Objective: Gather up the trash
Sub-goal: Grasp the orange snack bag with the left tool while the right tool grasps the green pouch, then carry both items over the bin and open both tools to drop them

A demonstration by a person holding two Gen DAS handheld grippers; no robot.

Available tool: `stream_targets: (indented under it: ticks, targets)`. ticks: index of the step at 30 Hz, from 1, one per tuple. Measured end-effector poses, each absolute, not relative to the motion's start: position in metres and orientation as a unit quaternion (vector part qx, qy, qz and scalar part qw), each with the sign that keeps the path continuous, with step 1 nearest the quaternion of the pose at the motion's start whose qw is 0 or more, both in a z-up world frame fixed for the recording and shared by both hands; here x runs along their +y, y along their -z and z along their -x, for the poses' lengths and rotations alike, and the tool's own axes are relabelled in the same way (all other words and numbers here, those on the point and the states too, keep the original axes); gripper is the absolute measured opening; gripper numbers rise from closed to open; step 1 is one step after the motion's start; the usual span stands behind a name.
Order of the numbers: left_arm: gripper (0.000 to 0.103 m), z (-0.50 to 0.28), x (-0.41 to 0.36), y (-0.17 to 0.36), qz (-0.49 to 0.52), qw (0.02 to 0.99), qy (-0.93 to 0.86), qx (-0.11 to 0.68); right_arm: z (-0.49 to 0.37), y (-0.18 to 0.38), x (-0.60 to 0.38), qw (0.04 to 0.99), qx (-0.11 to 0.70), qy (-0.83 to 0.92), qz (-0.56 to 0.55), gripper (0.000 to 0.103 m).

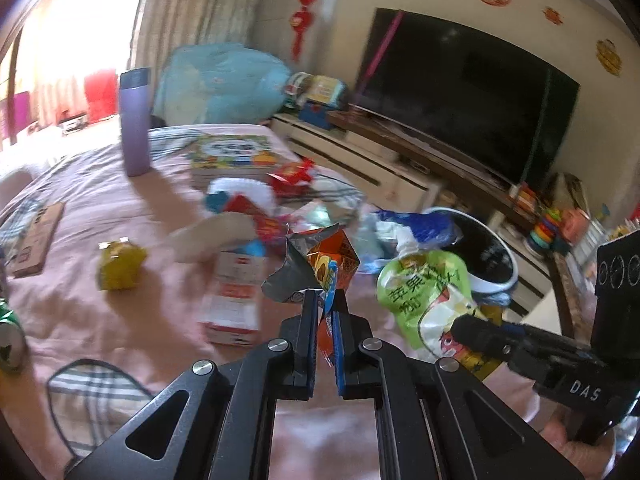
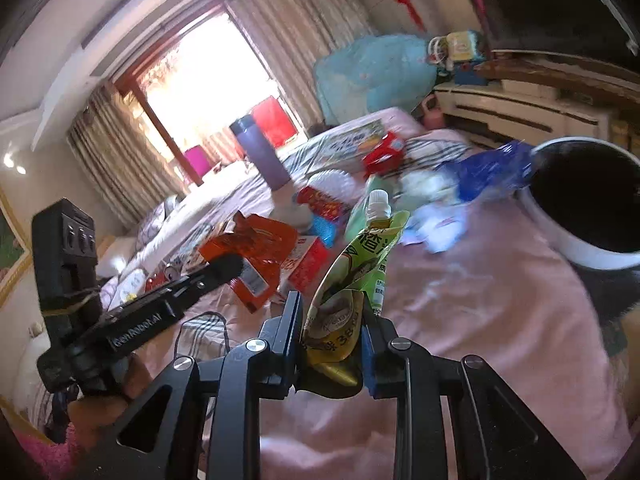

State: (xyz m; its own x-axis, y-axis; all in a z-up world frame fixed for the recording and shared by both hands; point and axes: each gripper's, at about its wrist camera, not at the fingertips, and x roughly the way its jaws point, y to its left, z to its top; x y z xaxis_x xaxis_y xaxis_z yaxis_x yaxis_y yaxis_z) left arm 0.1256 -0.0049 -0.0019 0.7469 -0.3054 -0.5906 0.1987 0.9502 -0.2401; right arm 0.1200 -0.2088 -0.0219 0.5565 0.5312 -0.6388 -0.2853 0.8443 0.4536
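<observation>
Orange wrapper [image 1: 332, 256] | left hand-held gripper [image 1: 325, 300] clamped | green pouch [image 2: 360, 264] | right hand-held gripper [image 2: 332, 312] clamped

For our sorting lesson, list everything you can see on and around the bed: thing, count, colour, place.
Wrapper: one, orange and silver, held in left gripper.
Drink pouch: one, green, held in right gripper.
Bin: one, white outside, black inside, at the bed's edge.
Flask: one, purple, upright on bed.
Carton: one, white and red, lying on bed.
Yellow packet: one, on bed.
Can: one, green, near the bed's edge.
Blue bag: one, beside bin.
Television: one, black, by the wall.
Bedsheet: one, pink.
Left gripper: black, shut.
Right gripper: black, shut.
</observation>
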Motion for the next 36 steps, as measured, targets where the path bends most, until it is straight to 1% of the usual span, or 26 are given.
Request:
stream_targets:
  ticks: [10,16,22,36]
  targets:
    - [0.005,-0.157,-0.055,0.003,0.055,0.915,0.195,0.35,-0.119,0.013,-0.286,0.895,0.382,-0.153,-0.173,0.026]
    - [0.005,-0.193,-0.089,0.01,0.042,0.904,0.222,0.363,-0.13,0.014,-0.325,0.902,0.377,-0.112,-0.178,0.026]
    - [0.005,-0.242,-0.118,0.013,0.031,0.896,0.245,0.369,-0.148,0.019,-0.355,0.905,0.379,-0.086,-0.174,0.026]
    - [0.006,-0.326,-0.175,0.019,0.032,0.877,0.277,0.391,-0.196,0.03,-0.399,0.899,0.403,-0.065,-0.162,0.026]
